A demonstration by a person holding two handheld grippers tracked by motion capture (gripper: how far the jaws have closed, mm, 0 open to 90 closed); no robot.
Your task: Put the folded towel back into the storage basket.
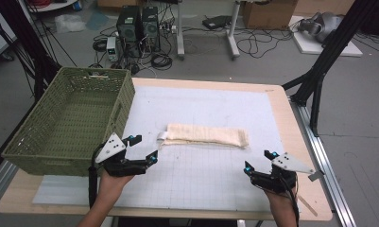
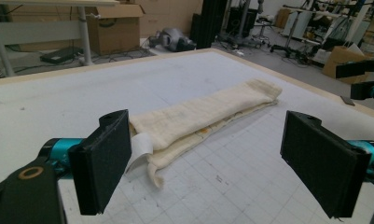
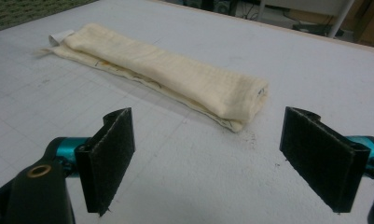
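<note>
1. Folded towel (image 1: 206,135) flat on table (image 1: 225,182), just ahead of both grippers.
2. Left gripper (image 1: 141,147) spread wide, near the towel's tagged end; right gripper (image 1: 259,161) spread too, short of the far end.
3. Risk: pinching one layer only, unfolding everything.
4. Both hands low, wrists level, jaws aimed forward.

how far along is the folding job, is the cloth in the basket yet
Done: the cream cloth lies folded into a long strip on the mat. In hand: nothing; the left tool and right tool are both open, near either end of the strip without touching it. Left: gripping it and, probably, moving it to the empty green basket.
</note>
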